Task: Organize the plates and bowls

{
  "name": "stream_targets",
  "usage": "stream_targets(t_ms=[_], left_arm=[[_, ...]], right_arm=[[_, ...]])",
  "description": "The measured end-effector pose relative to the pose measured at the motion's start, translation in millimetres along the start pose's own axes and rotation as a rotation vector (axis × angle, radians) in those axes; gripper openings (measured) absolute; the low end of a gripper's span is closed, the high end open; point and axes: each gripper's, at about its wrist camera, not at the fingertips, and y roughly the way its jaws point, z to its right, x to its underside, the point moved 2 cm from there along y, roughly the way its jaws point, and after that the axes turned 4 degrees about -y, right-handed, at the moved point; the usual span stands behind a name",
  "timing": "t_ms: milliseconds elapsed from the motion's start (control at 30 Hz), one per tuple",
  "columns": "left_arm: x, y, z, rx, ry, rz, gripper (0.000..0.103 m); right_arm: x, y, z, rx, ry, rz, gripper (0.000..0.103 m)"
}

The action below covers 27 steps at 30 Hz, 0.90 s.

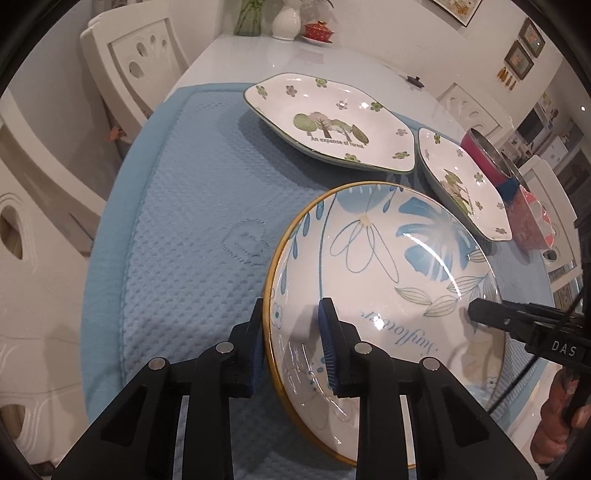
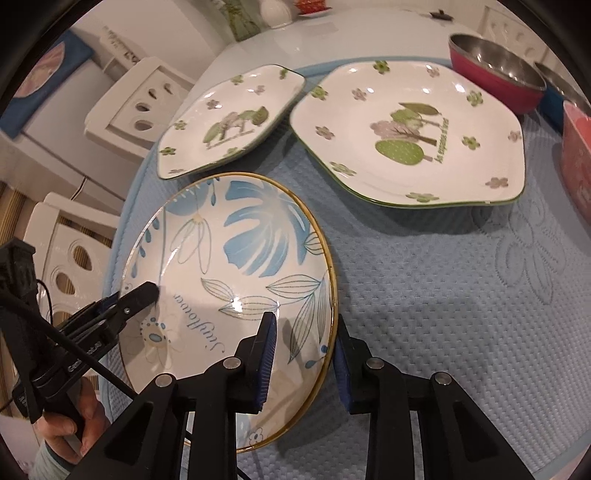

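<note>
With the left gripper (image 1: 291,343) and right gripper (image 2: 304,354) clenched on opposite rims of the blue-leaf plate (image 1: 388,266), at six o'clock on the mat (image 1: 192,221), uneven lifting risked slippage.

On the bench (image 1: 332,62) lies a quilted mat (image 1: 192,206), and the dishes sit on it. Seen from the left wrist, the round plate (image 1: 388,266) lies nearest; the large forest plate (image 1: 328,122) sits at its 11 o'clock, well apart, and the second forest plate (image 1: 465,188) at its 1 o'clock, just beside its rim. Two nested bowls (image 1: 491,158) stand behind that second plate. At 12 o'clock, at the bench's far end, stand a vase (image 1: 286,22) and a lidded cup (image 1: 317,31). Chairs (image 1: 136,62) stand at 10 o'clock.
</note>
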Motion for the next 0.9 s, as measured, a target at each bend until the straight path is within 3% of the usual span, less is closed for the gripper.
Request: stream_targets(t_ms=[300, 567, 900], left_arm=[[6.7, -24.2, -0.7, -0.013, 0.003, 0.036, 0.024], [26.7, -54.3, 2.6, -0.017, 0.012, 0.062, 0.024], [64.3, -52.4, 2.7, -0.041, -0.036, 0.025, 0.024]], right_arm=[[7.8, -16.8, -18.5, 0.019, -0.076, 0.017, 0.028], [39.7, -32.3, -28.0, -0.001, -0.077, -0.002, 0.028], [69.6, -24.6, -22.2, -0.020, -0.052, -0.049, 0.028]])
